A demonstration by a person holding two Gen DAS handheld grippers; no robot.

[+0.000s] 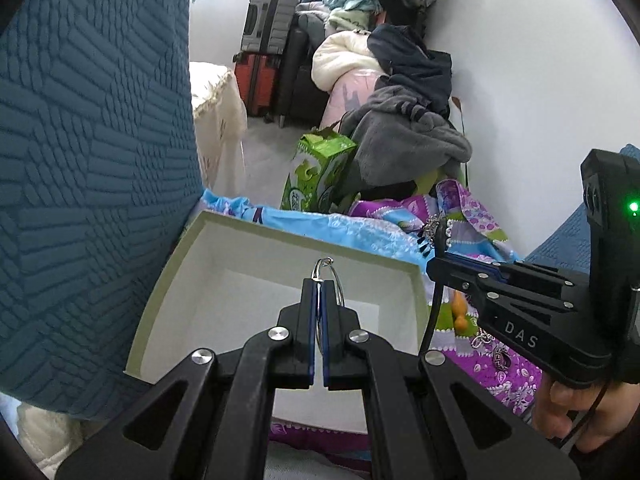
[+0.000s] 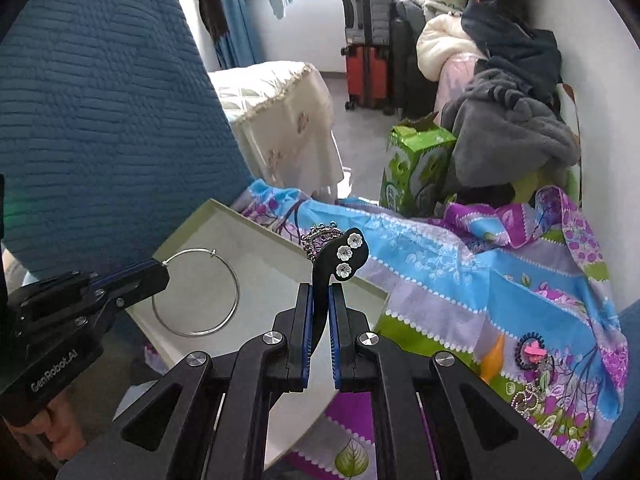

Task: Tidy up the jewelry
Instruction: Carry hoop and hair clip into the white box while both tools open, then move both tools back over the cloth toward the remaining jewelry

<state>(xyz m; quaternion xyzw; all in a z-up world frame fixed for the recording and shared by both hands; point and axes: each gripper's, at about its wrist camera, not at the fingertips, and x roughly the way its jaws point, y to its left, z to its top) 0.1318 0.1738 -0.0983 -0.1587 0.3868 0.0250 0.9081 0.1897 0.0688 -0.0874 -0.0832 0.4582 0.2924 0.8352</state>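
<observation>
My left gripper (image 1: 319, 288) is shut on a thin silver hoop (image 1: 329, 268) and holds it over an open white box with a green rim (image 1: 224, 224). In the right wrist view the hoop (image 2: 196, 334) hangs from the left gripper (image 2: 160, 270) above the box (image 2: 264, 276). My right gripper (image 2: 320, 296) is shut on a black curved hair clip with three white flowers (image 2: 346, 256), at the box's right edge. A silver filigree piece (image 2: 320, 236) shows just behind the clip. The right gripper also shows in the left wrist view (image 1: 434, 258).
The box lies on a colourful floral cloth (image 2: 460, 272). A pink-and-black brooch (image 2: 532, 350) and a beaded chain (image 2: 524, 396) lie on the cloth at the right. A blue textured cushion (image 1: 88, 160) stands at the left. A green carton (image 2: 416, 168) and piled clothes stand behind.
</observation>
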